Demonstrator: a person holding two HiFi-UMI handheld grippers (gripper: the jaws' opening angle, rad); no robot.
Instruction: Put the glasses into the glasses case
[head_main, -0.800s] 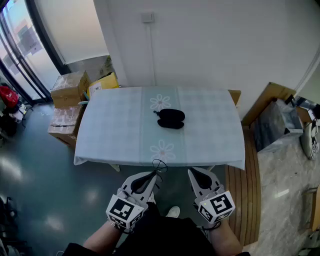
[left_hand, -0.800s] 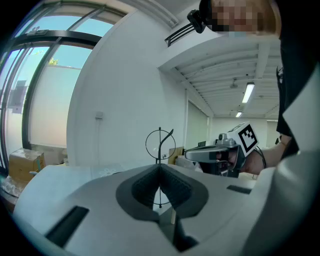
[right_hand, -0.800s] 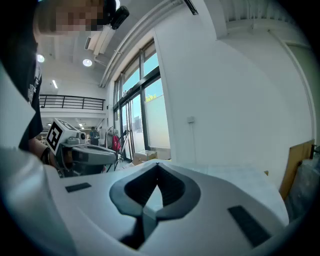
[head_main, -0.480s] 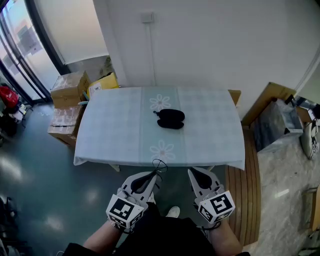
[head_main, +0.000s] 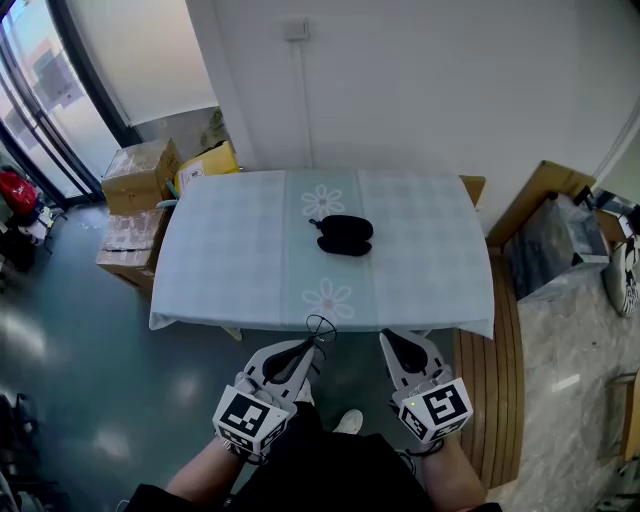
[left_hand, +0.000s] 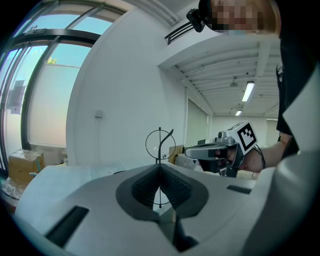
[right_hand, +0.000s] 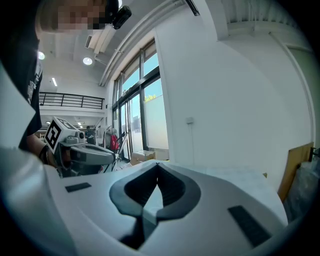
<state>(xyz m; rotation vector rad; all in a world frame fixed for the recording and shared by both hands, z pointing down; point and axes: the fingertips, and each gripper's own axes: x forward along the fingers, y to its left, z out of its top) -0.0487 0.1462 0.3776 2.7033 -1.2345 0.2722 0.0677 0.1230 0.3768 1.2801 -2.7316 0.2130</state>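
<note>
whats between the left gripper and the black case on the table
Head view: only bare pale blue tablecloth with a printed flower lies between the left gripper, shut on wire-framed glasses, and the black glasses case.

I am holding the 2 grippers low in front of my body, side by side and a little apart, both pointing forward with their marker cubes facing up toward me. The left gripper (head_main: 312, 347) is pinching its jaws together on the thin wire glasses (left_hand: 160, 144), which are standing upright out of the closed tips. The right gripper (head_main: 386, 341) is carrying nothing, its jaws pressed together. My left wrist (head_main: 203, 470) and right wrist (head_main: 452, 474) are reaching forward, with the grippers angling slightly toward each other.
</note>
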